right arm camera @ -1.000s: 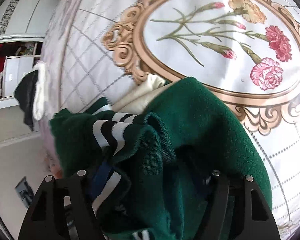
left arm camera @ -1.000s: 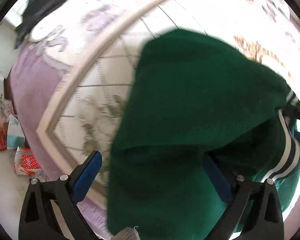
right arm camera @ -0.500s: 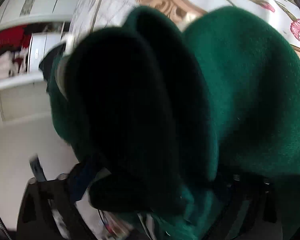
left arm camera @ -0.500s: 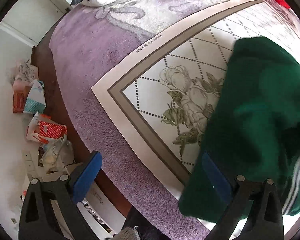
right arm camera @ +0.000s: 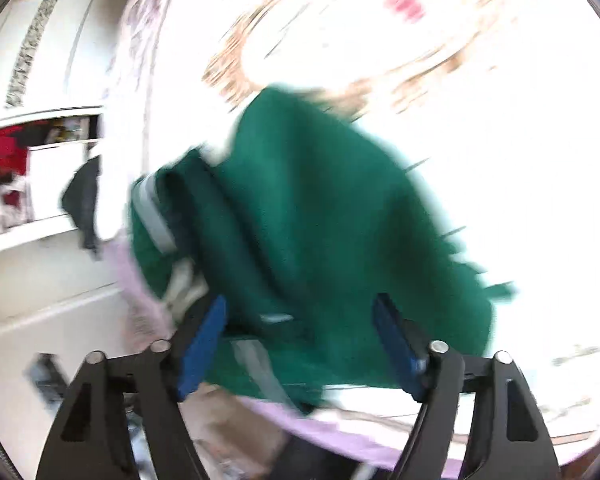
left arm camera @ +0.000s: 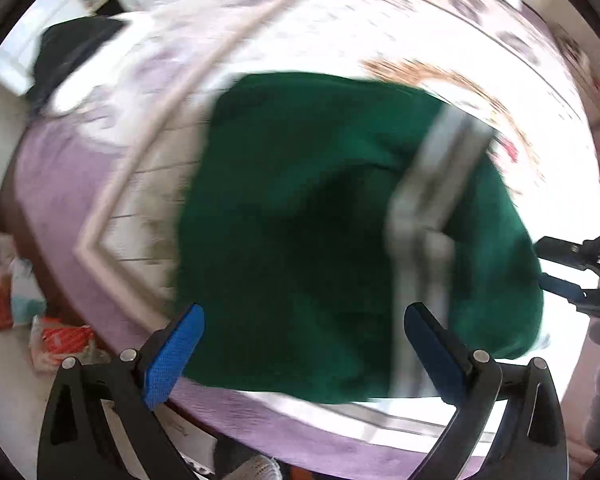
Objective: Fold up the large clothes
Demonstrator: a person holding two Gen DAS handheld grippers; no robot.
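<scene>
A dark green garment (left arm camera: 300, 200) with a white-striped rib band (left arm camera: 432, 184) lies in a bunched heap on the bed. The picture is blurred by motion. My left gripper (left arm camera: 304, 354) points down over the heap's near edge, open, its blue pads wide apart and clear of the cloth. My right gripper (left arm camera: 572, 276) shows at the heap's right side. In the right wrist view the garment (right arm camera: 340, 220) lies beyond and between the fingers of the right gripper (right arm camera: 300, 346). Its jaws are opening and the pads do not press on the cloth.
The bed cover (left arm camera: 420, 32) is white with a floral medallion and has a purple border (left arm camera: 48, 168). A black garment (left arm camera: 72, 52) lies at the bed's far corner. Bags (left arm camera: 60, 340) sit on the floor on the left. A white wardrobe (right arm camera: 40, 60) stands beyond the bed.
The right gripper had the bunched cloth up close to its camera; now the cloth lies on the bed and the jaws stand apart. The left gripper swung out over the bed's edge and came back.
</scene>
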